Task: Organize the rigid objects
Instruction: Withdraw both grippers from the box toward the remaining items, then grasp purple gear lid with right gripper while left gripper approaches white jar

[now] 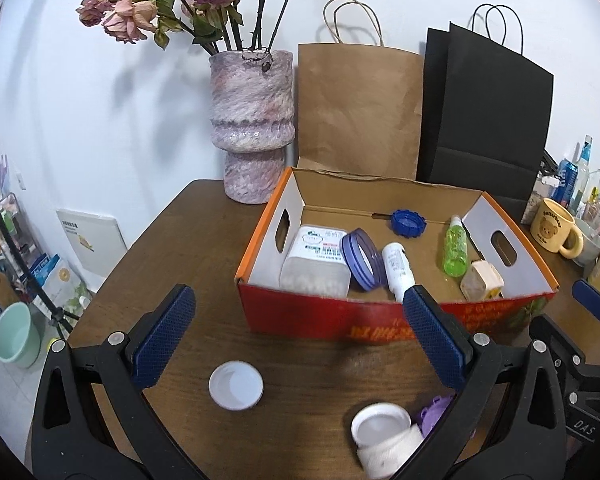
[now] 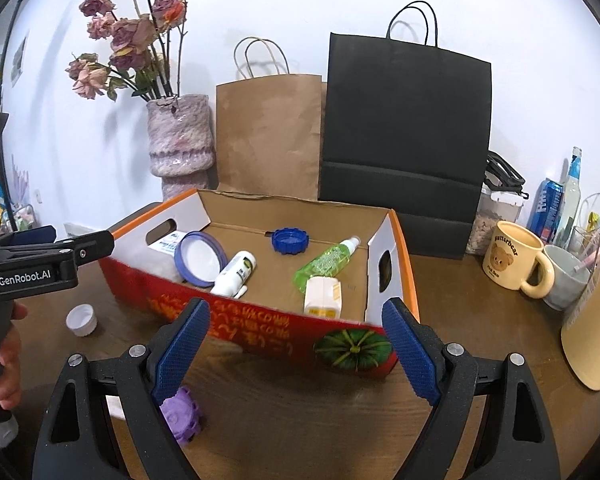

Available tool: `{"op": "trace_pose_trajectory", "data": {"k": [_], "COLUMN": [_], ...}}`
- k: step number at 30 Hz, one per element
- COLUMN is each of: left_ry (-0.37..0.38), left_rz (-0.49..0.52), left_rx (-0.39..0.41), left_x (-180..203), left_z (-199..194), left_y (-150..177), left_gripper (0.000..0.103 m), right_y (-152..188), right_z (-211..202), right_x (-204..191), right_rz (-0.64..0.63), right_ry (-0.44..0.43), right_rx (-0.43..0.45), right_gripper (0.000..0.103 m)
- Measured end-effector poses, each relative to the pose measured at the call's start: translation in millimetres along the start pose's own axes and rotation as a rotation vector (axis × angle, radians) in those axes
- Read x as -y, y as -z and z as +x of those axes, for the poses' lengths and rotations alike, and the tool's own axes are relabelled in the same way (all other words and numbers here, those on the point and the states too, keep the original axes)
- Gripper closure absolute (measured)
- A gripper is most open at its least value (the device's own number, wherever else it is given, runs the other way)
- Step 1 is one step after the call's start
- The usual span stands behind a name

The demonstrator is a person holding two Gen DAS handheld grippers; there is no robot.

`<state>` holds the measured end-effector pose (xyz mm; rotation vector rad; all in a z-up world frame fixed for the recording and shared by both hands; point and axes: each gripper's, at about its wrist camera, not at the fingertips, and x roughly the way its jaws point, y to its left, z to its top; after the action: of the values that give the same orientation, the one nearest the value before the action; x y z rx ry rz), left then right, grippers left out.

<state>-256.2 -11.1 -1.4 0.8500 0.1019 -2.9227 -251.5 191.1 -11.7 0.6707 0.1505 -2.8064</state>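
Note:
A red and orange cardboard box (image 1: pixel 380 326) (image 2: pixel 260 330) stands on the brown table. In it lie a white container (image 1: pixel 316 260), a purple ring lid (image 1: pixel 362 258) (image 2: pixel 202 258), a white bottle (image 1: pixel 398 270) (image 2: pixel 236 272), a blue cap (image 1: pixel 409 223) (image 2: pixel 290 240), a green bottle (image 1: pixel 455 250) (image 2: pixel 324 262) and a cream little box (image 1: pixel 482 280) (image 2: pixel 323 296). In front of the box lie a white lid (image 1: pixel 236 385) (image 2: pixel 82 320), a white jar (image 1: pixel 384 436) and a purple piece (image 1: pixel 434 414) (image 2: pixel 180 412). My left gripper (image 1: pixel 298 336) is open above them. My right gripper (image 2: pixel 298 344) is open, with the purple piece by its left finger.
A pink vase (image 1: pixel 252 120) (image 2: pixel 180 140) of dried roses, a brown paper bag (image 1: pixel 358 108) and a black bag (image 2: pixel 406 140) stand behind the box. A bear mug (image 2: pixel 516 258), a grey cup (image 2: pixel 568 276), a can and a bottle crowd the right side. A hand (image 2: pixel 8 360) holds the left gripper's handle.

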Motion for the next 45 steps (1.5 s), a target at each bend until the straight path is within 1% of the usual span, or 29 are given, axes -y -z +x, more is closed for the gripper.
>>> {"op": "trace_pose_trajectory", "data": {"k": [11,28,33,40,45], "left_ry": [0.007,0.025,0.032,0.055,0.062], "left_rz": [0.001,0.054,0.061,0.06,0.049], "left_rx": [-0.012,-0.037,-0.052,-0.104,-0.11], "left_x": [-8,-11,-14,-21,-26], "left_z": [-24,-59,-65,-68,-69], "left_y": [20,55,63,77,78], "left_gripper": [0.0,0.0,0.0,0.0,0.0], "right_y": [13,34,40,48,50], "right_z": [-23,-51,-57,-63,-63], "right_x": [-16,-41,-47,-53,-54], "right_rz": [-0.016,-0.051,-0.059,-0.068,-0.071], "right_ry": [-0.006,-0.046,-0.056,-0.058,-0.059], "right_rx": [-0.01,-0.038,-0.057,-0.08,-0.094], "right_gripper": [0.011,0.011,0.011,0.011,0.011]}}
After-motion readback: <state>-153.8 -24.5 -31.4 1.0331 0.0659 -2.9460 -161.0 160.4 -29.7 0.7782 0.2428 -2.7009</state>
